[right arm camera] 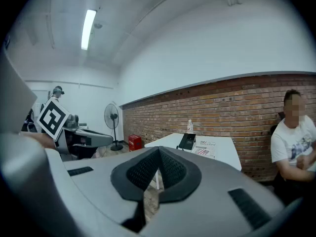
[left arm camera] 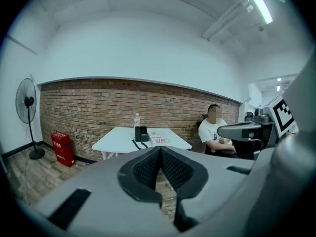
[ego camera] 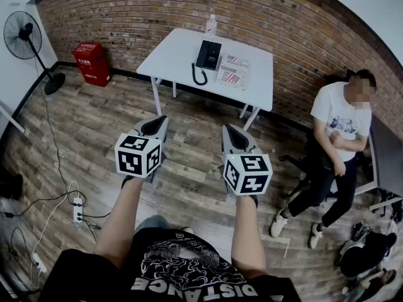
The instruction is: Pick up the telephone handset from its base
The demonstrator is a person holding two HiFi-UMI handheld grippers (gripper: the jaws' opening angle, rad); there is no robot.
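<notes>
A black telephone [ego camera: 208, 55] with its handset on the base and a coiled cord sits on a white table [ego camera: 173, 55] by the brick wall, far ahead of me. It also shows small as the telephone [left arm camera: 141, 134] in the left gripper view and the telephone [right arm camera: 187, 141] in the right gripper view. My left gripper [ego camera: 156, 126] and right gripper [ego camera: 232, 134] hover side by side over the wooden floor, well short of the table. Both are shut with nothing between their pads; the left gripper [left arm camera: 160, 152] and right gripper [right arm camera: 159, 152] show closed tips.
Papers [ego camera: 233, 69] and a clear bottle [ego camera: 211, 25] share the table. A person in a white shirt [ego camera: 340, 121] sits at the right. A standing fan [ego camera: 25, 39] and a red box [ego camera: 92, 63] are at the left; a power strip [ego camera: 78, 210] and cables lie on the floor.
</notes>
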